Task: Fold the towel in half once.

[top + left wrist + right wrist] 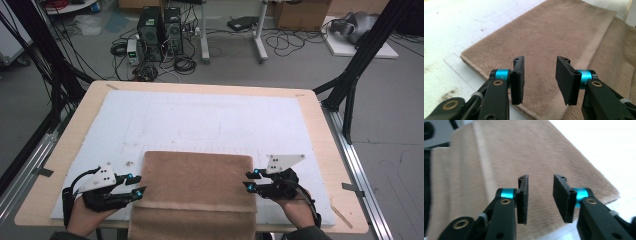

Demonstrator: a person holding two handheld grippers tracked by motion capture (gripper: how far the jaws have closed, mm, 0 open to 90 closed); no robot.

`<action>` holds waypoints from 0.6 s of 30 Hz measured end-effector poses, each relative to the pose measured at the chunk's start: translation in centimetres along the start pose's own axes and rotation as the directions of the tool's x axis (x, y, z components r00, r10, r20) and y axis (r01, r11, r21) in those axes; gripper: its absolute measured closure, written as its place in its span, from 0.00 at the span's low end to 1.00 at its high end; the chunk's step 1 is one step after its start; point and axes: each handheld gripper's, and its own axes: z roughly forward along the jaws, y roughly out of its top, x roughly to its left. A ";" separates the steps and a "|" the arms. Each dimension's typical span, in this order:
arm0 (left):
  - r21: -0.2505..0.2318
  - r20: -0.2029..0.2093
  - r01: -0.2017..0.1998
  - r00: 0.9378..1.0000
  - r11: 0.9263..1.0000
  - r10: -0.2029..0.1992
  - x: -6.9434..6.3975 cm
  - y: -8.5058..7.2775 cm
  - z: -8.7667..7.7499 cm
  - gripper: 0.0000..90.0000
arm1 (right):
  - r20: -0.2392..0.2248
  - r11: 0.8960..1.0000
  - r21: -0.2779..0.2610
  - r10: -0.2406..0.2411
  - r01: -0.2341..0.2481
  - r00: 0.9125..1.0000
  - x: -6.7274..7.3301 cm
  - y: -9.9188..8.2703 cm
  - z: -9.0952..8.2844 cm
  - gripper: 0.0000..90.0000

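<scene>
A brown towel [197,187] lies folded on the white mat [210,120], with its near part hanging over the table's front edge toward the person. The left gripper [136,185] sits at the towel's left edge and the right gripper [248,180] at its right edge, each pointing inward across the cloth. In the left gripper view the jaws stand partly apart with nothing between them, the pads hanging just above the towel [554,37] near its side edge; the right gripper view shows the same, jaws partly open and empty over the towel [524,152]. Both grippers hold nothing. The fold just laid looks fairly square, with a paler band across the towel where the folded edge ends. The step in hand seems to be letting go after a fold and setting up for the next one. To do it well, both grippers should lift clear of the towel before moving, so the pads do not drag the nap and pull the top layer askew. For the next grip, each should come to matching corners of the towel, on the same line across it, and pinch every layer there rather than the top one alone. Moving both hands together, level and at one pace, should keep the edges lined up.
</scene>
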 end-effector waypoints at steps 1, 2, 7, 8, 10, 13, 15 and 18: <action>0.005 -0.009 0.000 1.000 1.000 0.000 0.4 0.1 0.3 0.63 | 0.001 1.000 0.001 0.007 -0.007 1.000 -0.3 0.0 0.2 0.69; 0.012 -0.013 0.005 1.000 1.000 -0.005 0.7 0.2 0.5 0.62 | 0.008 1.000 0.005 0.020 -0.020 1.000 -0.9 0.1 0.6 0.67; 0.053 -0.064 0.052 0.997 0.997 -0.049 3.5 0.4 2.8 0.60 | 0.033 0.998 0.021 0.050 -0.051 0.998 -3.3 0.3 1.9 0.60; 0.058 -0.077 0.054 0.996 0.997 -0.050 3.9 0.5 3.1 0.60 | 0.038 0.998 0.027 0.054 -0.055 0.998 -3.8 0.3 2.2 0.58; 0.061 -0.108 0.072 0.992 0.996 -0.066 4.9 0.4 3.9 0.59 | 0.052 0.997 0.041 0.070 -0.072 0.996 -4.8 0.4 2.7 0.55; 0.076 -0.132 0.109 0.986 0.991 -0.098 6.6 0.4 5.1 0.57 | 0.075 0.995 0.046 0.086 -0.090 0.993 -6.0 0.3 3.3 0.50; 0.063 -0.117 0.165 0.981 0.984 -0.157 7.4 0.4 5.6 0.55 | 0.077 0.992 0.060 0.109 -0.114 0.991 -6.7 0.1 3.9 0.47; 0.078 -0.122 0.206 0.973 0.976 -0.196 8.3 0.4 6.3 0.52 | 0.083 0.989 0.078 0.121 -0.127 0.989 -7.3 -0.2 4.5 0.45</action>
